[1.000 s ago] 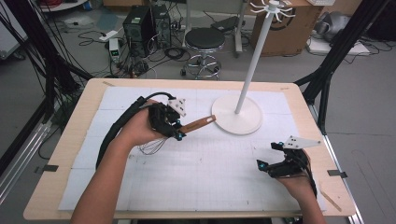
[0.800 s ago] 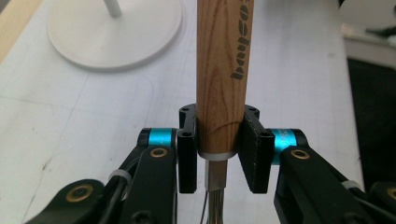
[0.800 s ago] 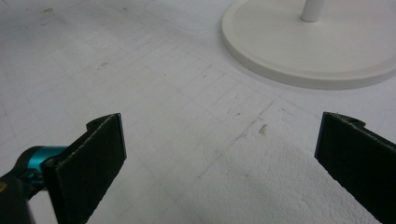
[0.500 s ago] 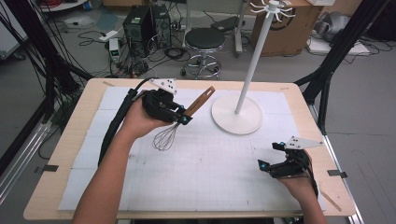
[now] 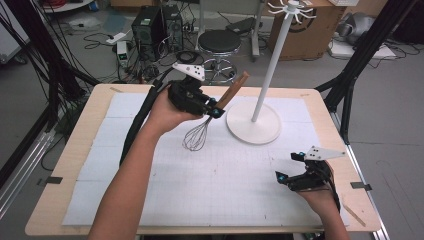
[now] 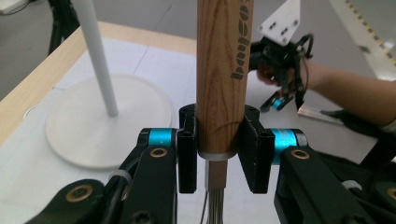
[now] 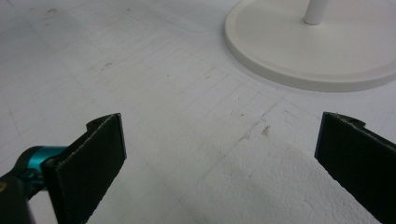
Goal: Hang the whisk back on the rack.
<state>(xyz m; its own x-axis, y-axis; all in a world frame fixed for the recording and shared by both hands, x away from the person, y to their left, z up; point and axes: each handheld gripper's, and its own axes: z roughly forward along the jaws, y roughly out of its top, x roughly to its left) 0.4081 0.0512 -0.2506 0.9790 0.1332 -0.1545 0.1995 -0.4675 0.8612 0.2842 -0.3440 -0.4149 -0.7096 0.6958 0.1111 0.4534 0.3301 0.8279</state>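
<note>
A whisk with a wooden handle (image 5: pixel 231 90) and a wire head (image 5: pixel 196 136) is held above the table's back middle. My left gripper (image 5: pixel 213 109) is shut on the whisk's handle (image 6: pixel 220 79) just above the metal collar; the handle tilts up toward the white stand and the wires hang down over the mat. The white stand has a round base (image 5: pixel 253 122), a tall pole (image 5: pixel 271 62) and hooks at its top (image 5: pixel 290 8). My right gripper (image 5: pixel 290 167) rests low at the front right, open, its pads (image 7: pixel 95 151) wide apart over bare mat.
A white gridded mat (image 5: pixel 200 185) covers the wooden table (image 5: pixel 65 165). A thin wooden stick (image 5: pixel 354 215) lies near the front right edge. Beyond the table stand a stool (image 5: pixel 220 42), a cardboard box (image 5: pixel 312 30) and black tripod legs (image 5: pixel 350 85).
My left gripper has lifted the whisk off the mat and turned it, so the handle now points up toward the stand's pole. The right gripper has stayed put.
</note>
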